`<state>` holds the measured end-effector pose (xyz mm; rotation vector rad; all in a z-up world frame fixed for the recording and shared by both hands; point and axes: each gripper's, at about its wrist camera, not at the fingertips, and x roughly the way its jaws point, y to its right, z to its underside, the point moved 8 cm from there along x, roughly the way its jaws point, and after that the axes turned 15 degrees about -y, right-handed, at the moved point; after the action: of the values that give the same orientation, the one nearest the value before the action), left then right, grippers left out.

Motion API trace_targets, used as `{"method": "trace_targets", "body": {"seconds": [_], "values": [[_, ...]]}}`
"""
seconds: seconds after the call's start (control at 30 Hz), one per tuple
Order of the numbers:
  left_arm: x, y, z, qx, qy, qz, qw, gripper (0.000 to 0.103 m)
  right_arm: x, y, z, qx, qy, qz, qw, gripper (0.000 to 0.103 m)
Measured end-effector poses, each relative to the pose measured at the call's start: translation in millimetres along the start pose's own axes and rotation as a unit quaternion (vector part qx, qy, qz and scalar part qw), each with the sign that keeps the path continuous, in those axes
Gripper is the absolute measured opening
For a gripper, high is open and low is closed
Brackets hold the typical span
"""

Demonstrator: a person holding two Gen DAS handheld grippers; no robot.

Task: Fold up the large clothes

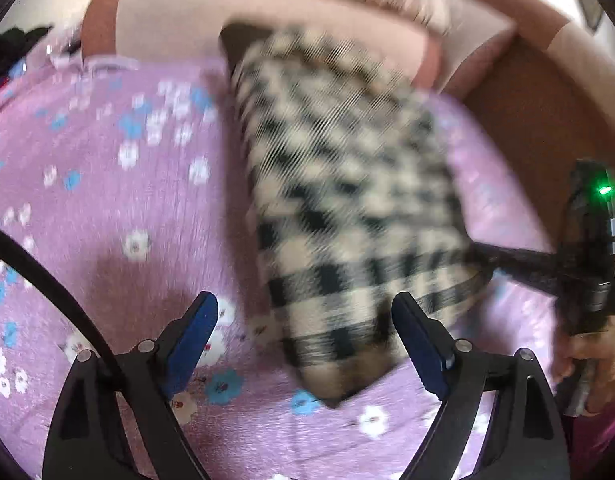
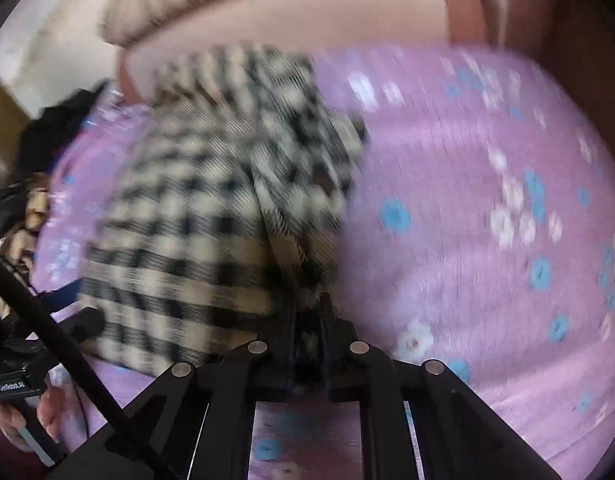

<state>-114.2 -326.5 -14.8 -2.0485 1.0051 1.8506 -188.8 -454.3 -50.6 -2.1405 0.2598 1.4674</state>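
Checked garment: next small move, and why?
Probably bring the open left gripper onto the near corner of the checked garment and close. The right gripper is already shut on its edge, so the left corner lies loose on the purple sheet.

I'm seeing the left wrist cam looking down and forward, close over the folded black-and-cream checked cloth [image 1: 347, 200] on the lilac floral bedsheet [image 1: 107, 200]. Right wrist cam is sitting nearer, facing the same cloth [image 2: 179, 240] and sheet [image 2: 467, 280]; both are sharing them.
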Motion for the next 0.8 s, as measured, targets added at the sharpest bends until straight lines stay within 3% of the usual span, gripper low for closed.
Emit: {"method": "trace_targets", "body": {"seconds": [0.1, 0.13, 0.2, 0.27, 0.37, 0.5, 0.57, 0.6, 0.63, 0.67, 0.7, 0.8], "values": [[13.1, -12.0, 8.9, -0.037, -0.017, 0.040, 0.9984, 0.088, -18.8, -4.0, -4.4, 0.017, 0.024, -0.042, 0.999, 0.014], [11.7, -11.6, 7.6, -0.034, -0.018, 0.038, 0.9986, 0.088, -29.5, -2.8, -11.0, 0.032, 0.041, -0.064, 0.997, 0.021], [9.8, -7.1, 5.3, -0.020, -0.021, 0.032, 0.9991, 0.088, -46.5, 1.6, -21.6, 0.045, 0.069, -0.088, 0.993, 0.075], [9.1, -3.9, 5.0, -0.015, -0.018, 0.029, 0.9993, 0.088, -57.6, -7.6, -47.4, 0.038, 0.103, -0.089, 0.990, 0.077], [13.0, 1.2, 7.4, -0.010, -0.025, 0.029, 0.9992, 0.088, -54.1, -20.4, -88.9, 0.020, 0.118, -0.076, 0.990, 0.081], [8.6, 6.6, 5.8, -0.003, -0.017, 0.028, 0.9995, 0.088, -28.6, -24.5, -145.6, 0.029, 0.090, -0.073, 0.993, 0.084], [5.5, 8.1, 2.0, 0.000, -0.011, 0.024, 0.9997, 0.088, -11.1, -26.9, -166.1, 0.038, 0.072, -0.089, 0.993, 0.084], [4.9, 7.8, 0.6, 0.001, -0.012, 0.025, 0.9996, 0.088, -6.9, -28.6, -171.5, 0.040, 0.070, -0.094, 0.992, 0.072], [4.6, 7.4, 0.6, 0.001, -0.015, 0.028, 0.9995, 0.088, -2.9, -29.8, -175.5, 0.044, 0.072, -0.095, 0.992, 0.056], [5.3, 7.2, -0.3, -0.001, -0.018, 0.032, 0.9993, 0.088, -4.6, -29.6, -178.2, 0.049, 0.080, -0.095, 0.991, 0.020], [5.9, 6.7, -0.4, -0.003, -0.019, 0.036, 0.9991, 0.088, -8.5, -29.4, -179.8, 0.048, 0.092, -0.100, 0.990, 0.012], [10.5, 3.8, -2.5, -0.003, -0.025, 0.044, 0.9987, 0.088, -1.8, -16.6, -181.4, 0.057, 0.112, -0.061, 0.990, 0.011]]}}
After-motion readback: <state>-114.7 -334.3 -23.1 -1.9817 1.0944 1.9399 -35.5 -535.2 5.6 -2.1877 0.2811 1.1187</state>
